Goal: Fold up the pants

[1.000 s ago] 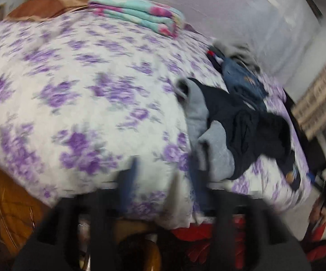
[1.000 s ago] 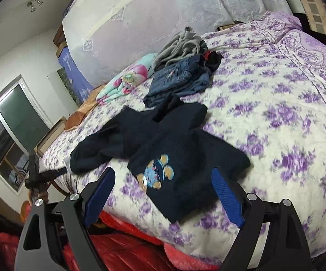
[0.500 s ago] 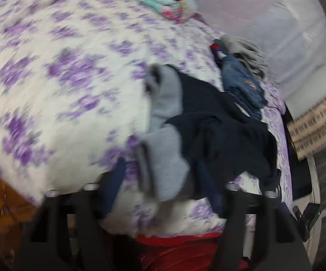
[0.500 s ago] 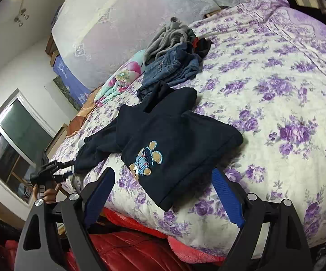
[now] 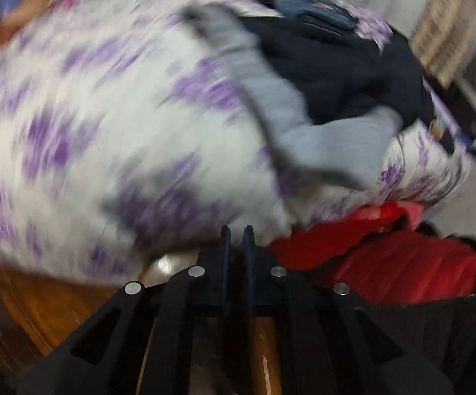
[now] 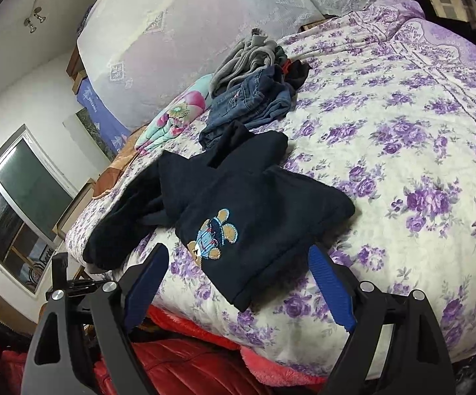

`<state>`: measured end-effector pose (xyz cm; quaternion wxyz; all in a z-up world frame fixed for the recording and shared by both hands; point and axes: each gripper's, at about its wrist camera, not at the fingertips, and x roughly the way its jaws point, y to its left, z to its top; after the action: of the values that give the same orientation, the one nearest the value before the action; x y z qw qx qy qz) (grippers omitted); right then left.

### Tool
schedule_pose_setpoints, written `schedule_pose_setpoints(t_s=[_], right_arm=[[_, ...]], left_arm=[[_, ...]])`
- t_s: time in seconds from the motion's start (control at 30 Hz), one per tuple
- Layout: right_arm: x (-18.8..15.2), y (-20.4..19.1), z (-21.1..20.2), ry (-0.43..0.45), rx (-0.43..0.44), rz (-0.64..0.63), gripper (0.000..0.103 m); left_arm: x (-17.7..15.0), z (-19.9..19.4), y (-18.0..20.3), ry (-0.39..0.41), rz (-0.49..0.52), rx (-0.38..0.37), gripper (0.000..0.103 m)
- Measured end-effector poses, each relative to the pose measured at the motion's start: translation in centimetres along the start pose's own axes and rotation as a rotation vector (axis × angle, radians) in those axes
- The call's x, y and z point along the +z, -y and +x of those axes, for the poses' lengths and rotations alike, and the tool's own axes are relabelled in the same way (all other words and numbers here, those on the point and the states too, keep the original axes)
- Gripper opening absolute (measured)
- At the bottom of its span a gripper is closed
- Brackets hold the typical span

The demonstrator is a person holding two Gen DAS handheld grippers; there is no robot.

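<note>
While the left-wrist view is smearing, the navy pants are lying crumpled at the bed edge. Left gripper fingers pressed together, gripping nothing; right gripper fingers spread. Risk: a blind grab is catching bedspread instead.

Navy pants, purple-flowered bedspread
</note>
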<state>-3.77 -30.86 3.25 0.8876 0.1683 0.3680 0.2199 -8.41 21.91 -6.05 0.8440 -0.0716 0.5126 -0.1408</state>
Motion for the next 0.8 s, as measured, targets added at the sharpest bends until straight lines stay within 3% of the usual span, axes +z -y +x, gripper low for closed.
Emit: schedule_pose_setpoints(t_s=[0.03,0.1,0.13,0.2,0.33,0.4,0.43,0.53,0.57,0.63,0.67,0.77,0.8], right_arm=[[0.0,-0.1,0.1,-0.004,0.001,-0.003,0.087],[0.0,-0.5,0.3,-0.009,0.006,-0.014,0.087],[0.0,-0.7,0.4,-0.011,0.008,-0.017,0.087],[0.0,-1.0,0.6,-0.015,0.015,-0.022,0.087],[-0.1,-1.3,0.6,-0.019,0.007,-0.035,0.087],[-0.1,-1.2,0.5,-0.017,0.009,-0.029,0.087],[-0.1,-1.1,0.4,-0.015,0.011,-0.026,0.087],[-0.1,-1.0,0.4,-0.011,0.021,-0.019,0.087],[0.0,-1.1,0.5,-0.011,0.023,-0.022,0.087],[-0.1,-1.4,0.6,-0.016,0.032,-0.03,0.087],[-0.1,-1.5,0.6,-0.018,0.034,-0.037,0.087],[-0.4,-1.9,0.3,-0.015,0.043,-0.056,0.088],[-0.5,-2.0,0.3,-0.014,0.045,-0.057,0.088]], left_arm=[[-0.2,-0.7,-1.0,0.007,-0.074,-0.043,0.022],[0.0,-1.9,-1.7,0.053,-0.148,-0.135,0.062],[0.3,-2.5,-1.7,0.084,-0.175,-0.176,0.068],[0.9,-3.0,-1.1,0.096,-0.208,-0.261,0.07],[2.0,-3.3,-0.4,0.051,-0.319,-0.5,0.072],[1.8,-3.3,-0.2,0.037,-0.411,-0.559,0.079],[1.7,-3.4,-0.4,0.031,-0.484,-0.573,0.081],[1.2,-2.5,-0.5,-0.001,-0.725,-0.522,0.085],[1.0,-1.9,-0.6,-0.017,-0.797,-0.551,0.085],[0.9,-0.4,-0.6,-0.055,-0.966,-0.691,0.085],[1.1,-0.1,-0.6,-0.062,-1.006,-0.716,0.085],[2.3,0.6,-0.8,-0.058,-1.08,-0.658,0.085],[2.4,1.3,-1.0,-0.083,-1.123,-0.678,0.085]])
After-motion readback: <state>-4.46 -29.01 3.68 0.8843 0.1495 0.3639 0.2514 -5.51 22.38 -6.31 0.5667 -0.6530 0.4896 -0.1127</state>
